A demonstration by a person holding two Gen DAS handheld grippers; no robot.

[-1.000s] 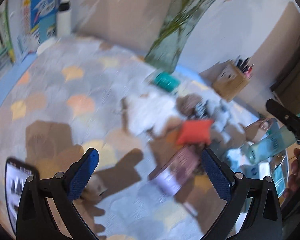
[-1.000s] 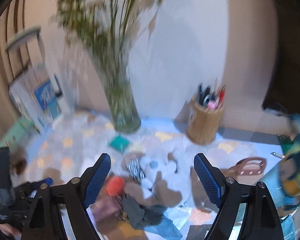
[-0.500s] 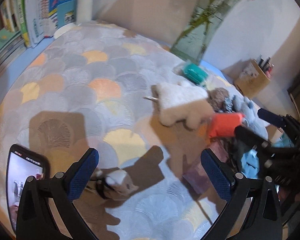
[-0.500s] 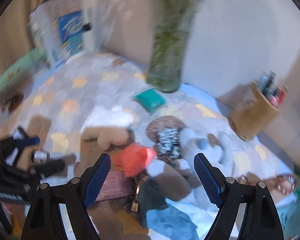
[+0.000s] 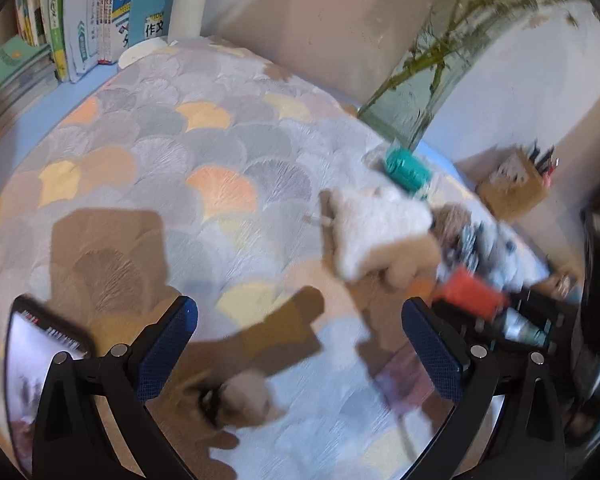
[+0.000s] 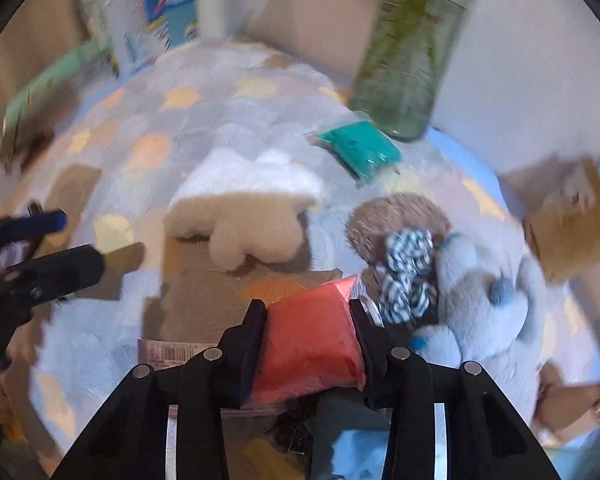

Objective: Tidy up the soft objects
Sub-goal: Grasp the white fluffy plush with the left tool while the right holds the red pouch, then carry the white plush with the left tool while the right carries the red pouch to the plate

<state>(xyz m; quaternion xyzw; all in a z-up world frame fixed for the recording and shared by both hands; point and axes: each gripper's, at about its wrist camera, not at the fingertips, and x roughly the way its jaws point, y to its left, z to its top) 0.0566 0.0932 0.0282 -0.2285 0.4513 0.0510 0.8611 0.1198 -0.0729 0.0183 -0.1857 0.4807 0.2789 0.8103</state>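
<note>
My right gripper points down at a soft red pouch. Its jaws are closing and both pads press the pouch's sides. Around it lie a cream plush, a brown furry toy, a blue-and-white checked scrunchie and a pale blue plush. In the left wrist view the same red pouch shows at the right. My left gripper stands open above the patterned cloth, with nothing between its fingers. A small beige fluffy toy lies just below it.
A glass vase with green stems stands at the back, a teal packet in front of it. A cardboard pen holder is at the right. Books line the back left. A phone lies at the near left.
My right gripper has dropped toward the pile and its jaws have narrowed from wide apart onto the red pouch. The left gripper has shifted a little and stays open.
</note>
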